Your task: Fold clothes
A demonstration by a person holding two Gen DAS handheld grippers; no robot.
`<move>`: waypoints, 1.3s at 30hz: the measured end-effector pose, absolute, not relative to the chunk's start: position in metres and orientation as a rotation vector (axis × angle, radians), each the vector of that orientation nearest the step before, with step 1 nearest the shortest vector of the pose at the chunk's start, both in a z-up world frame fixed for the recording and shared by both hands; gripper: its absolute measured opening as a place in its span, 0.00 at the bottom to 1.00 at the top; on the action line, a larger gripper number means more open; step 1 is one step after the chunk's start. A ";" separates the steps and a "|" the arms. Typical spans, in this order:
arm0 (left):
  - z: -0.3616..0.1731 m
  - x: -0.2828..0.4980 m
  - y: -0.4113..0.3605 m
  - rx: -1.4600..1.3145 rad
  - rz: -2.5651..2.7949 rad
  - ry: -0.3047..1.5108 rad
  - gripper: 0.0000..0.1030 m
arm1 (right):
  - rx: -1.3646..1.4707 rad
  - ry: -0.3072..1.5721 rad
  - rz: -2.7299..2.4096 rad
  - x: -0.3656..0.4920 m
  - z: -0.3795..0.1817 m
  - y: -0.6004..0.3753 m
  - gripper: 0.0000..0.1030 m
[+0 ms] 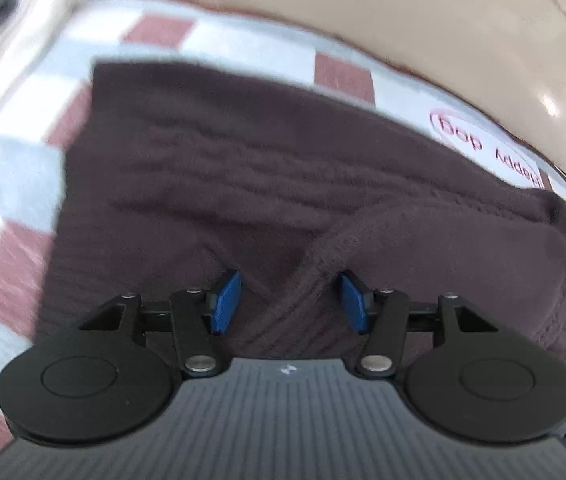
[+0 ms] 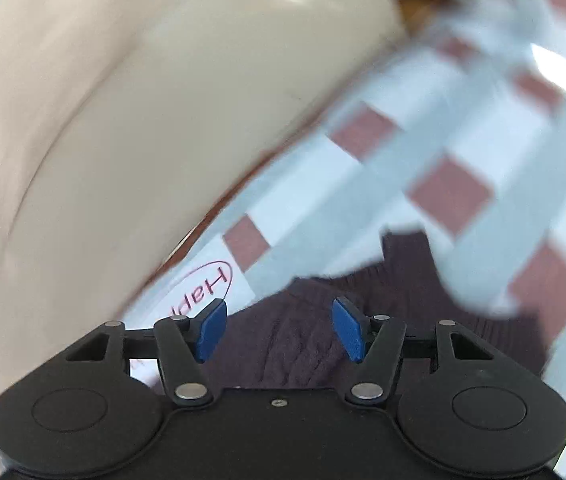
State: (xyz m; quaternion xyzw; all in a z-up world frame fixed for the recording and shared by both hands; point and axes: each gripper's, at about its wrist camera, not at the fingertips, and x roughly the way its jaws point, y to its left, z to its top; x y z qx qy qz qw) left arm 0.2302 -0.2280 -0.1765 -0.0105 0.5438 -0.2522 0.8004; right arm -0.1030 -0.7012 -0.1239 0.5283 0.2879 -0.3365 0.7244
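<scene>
Nearest in the left wrist view, the left gripper [image 1: 289,300] hangs with its two blue-padded fingers [image 1: 225,302] spread moderately apart, nothing pinched between them. Directly beneath lies the dark brown knitted garment [image 1: 243,168], folded into a rough rectangle, a ribbed sleeve or hem running diagonally under the gap between the pads. The garment rests on a checked cloth of white, pale grey and brick-red squares [image 1: 15,184] that covers the bed or couch surface; its straight far edge lies parallel to the cloth's far edge. A red oval label with lettering [image 1: 487,148] sits near the cloth's far right corner. Beyond rises a cream padded backrest [image 1: 363,8].

In the right wrist view, the right gripper [image 2: 279,330] is likewise parted and empty, above the garment's [image 2: 295,344] edge, close to the label [image 2: 203,284]. The checked cloth [image 2: 463,152] stretches away, blurred, and the cream backrest [image 2: 123,100] fills the left.
</scene>
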 end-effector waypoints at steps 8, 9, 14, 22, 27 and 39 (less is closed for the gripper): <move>-0.165 0.233 -0.225 -0.009 -0.520 1.142 0.54 | 1.599 0.598 -0.711 -0.132 -0.204 -0.727 0.63; -0.159 0.239 -0.223 -0.012 -0.529 1.142 0.54 | 1.597 0.605 -0.691 -0.129 -0.211 -0.732 0.63; -0.129 0.275 -0.218 0.065 -0.533 1.106 0.55 | 1.314 0.742 -0.774 -0.112 -0.201 -0.744 0.62; -0.144 0.342 -0.191 0.159 -0.375 0.989 0.59 | 0.439 0.796 -0.555 -0.037 -0.133 -0.666 0.54; -0.153 0.352 -0.158 0.003 -0.324 1.032 0.62 | 0.150 0.939 -0.429 0.019 -0.161 -0.617 0.56; -0.153 0.356 -0.146 -0.231 -0.513 1.069 0.63 | 0.245 0.989 -0.350 0.043 -0.205 -0.622 0.78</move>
